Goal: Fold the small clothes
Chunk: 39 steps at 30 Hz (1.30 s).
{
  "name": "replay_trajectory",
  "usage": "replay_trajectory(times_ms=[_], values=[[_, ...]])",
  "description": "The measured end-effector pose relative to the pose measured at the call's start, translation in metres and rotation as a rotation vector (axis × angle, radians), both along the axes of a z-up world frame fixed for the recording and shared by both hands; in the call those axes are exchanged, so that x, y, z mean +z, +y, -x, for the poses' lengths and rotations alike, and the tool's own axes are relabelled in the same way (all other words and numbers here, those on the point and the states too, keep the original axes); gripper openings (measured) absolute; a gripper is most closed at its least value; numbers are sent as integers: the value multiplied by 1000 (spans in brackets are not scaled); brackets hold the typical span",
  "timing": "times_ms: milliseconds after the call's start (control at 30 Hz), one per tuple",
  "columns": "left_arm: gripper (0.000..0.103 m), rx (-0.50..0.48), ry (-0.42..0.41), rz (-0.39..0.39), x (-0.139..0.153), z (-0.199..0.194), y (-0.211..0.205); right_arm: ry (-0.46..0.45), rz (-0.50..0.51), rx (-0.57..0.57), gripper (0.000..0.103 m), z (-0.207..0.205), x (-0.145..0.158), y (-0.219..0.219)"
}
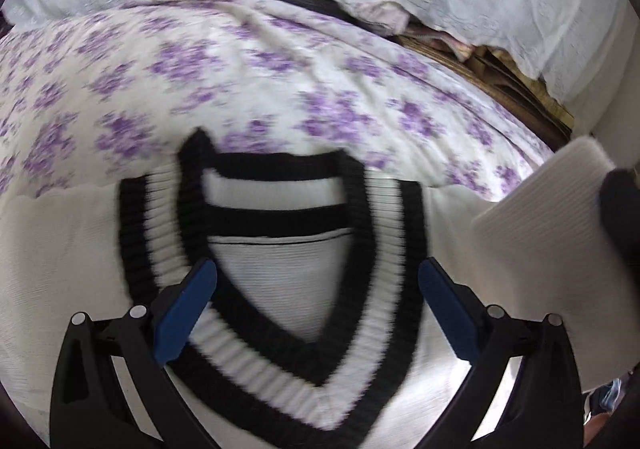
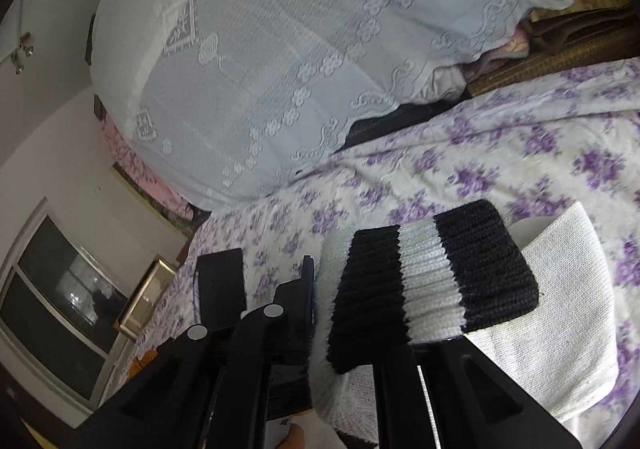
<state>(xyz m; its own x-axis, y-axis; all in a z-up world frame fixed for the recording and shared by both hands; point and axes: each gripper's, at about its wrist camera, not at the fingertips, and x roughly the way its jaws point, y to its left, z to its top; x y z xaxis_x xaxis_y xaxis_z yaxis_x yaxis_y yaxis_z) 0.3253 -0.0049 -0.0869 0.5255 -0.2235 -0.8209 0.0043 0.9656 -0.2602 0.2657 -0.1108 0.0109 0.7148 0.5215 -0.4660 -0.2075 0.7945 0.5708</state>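
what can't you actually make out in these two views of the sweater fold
- Sweater hem: left wrist view, cut off by the bottom edge and the left gripper frame.
- Right gripper fingertips: right wrist view, covered by the striped sleeve cuff it grips.
- Rest of the sleeve: left wrist view, only a raised white piece shows; the right edge cuts it.
- Floral bedsheet print: left wrist view, motion blurred.
- Items under the lace cover: both views, mostly hidden.

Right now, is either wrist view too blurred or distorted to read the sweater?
Left wrist view: motion blur smears the sweater's collar and the floral sheet; the blue pads of the open left claw stay crisp. Right wrist view: sharper, with the cuff ribbing clear in the shut right claw; mild blur on the sheet at right. Both show strong fisheye bending and dark corners.
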Motion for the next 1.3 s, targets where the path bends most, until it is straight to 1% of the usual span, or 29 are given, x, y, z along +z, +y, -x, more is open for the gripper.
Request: replay_trajectory(times_ms=[200,300,367,433,533,600,633,667,700,733,767,833,900,933,1000,1033,1067,1100,1133,1167,1200,1233,1267,1300], values=[[99,95,3,-51,-10,7,44,69,49,43,10,-14,-28,36],[98,143,6,-26,-13,14,68,107,56,61,10,-19,-44,49],[98,148,5,25,-15,18,82,126,58,70,10,-21,-53,55],[97,155,3,22,-16,21,86,132,57,70,11,-22,-58,59],[97,160,-23,14,-14,27,88,146,53,72,11,-24,-64,59],[97,173,-41,13,-10,31,90,152,61,83,14,-24,-66,61],[98,192,-54,8,-7,34,93,148,78,88,24,-22,-66,63],[98,225,-72,-9,-3,38,98,136,91,98,45,-20,-64,65],[98,255,-86,-26,1,41,103,120,107,105,53,-17,-61,67],[98,284,-103,-26,6,45,111,107,128,107,63,-15,-58,71],[98,303,-109,-20,8,48,118,96,147,123,69,-13,-55,75],[98,357,-118,-12,12,55,134,89,233,190,76,-11,-52,92],[98,416,-120,-3,15,63,153,72,359,248,76,-6,-50,113],[98,441,-116,8,14,68,162,38,379,267,77,1,-45,118],[98,458,-106,27,12,75,173,-9,325,320,79,13,-34,115],[98,462,-97,33,10,79,177,-20,335,337,82,18,-31,115],[98,461,-91,33,9,80,178,-32,410,347,87,24,-29,119],[98,460,-86,28,7,81,178,-54,569,345,88,30,-31,126],[98,458,-83,20,6,82,177,-77,701,339,88,35,-34,133],[98,451,-80,7,5,84,174,-93,816,341,88,39,-40,137],[98,441,-76,-3,5,85,170,-87,899,373,88,43,-47,138],[98,430,-75,-21,4,87,166,-77,908,404,88,46,-50,135],[98,417,-74,-41,3,88,161,-71,887,426,89,49,-51,128],[98,405,-75,-57,3,90,156,-68,845,424,90,51,-49,115]])
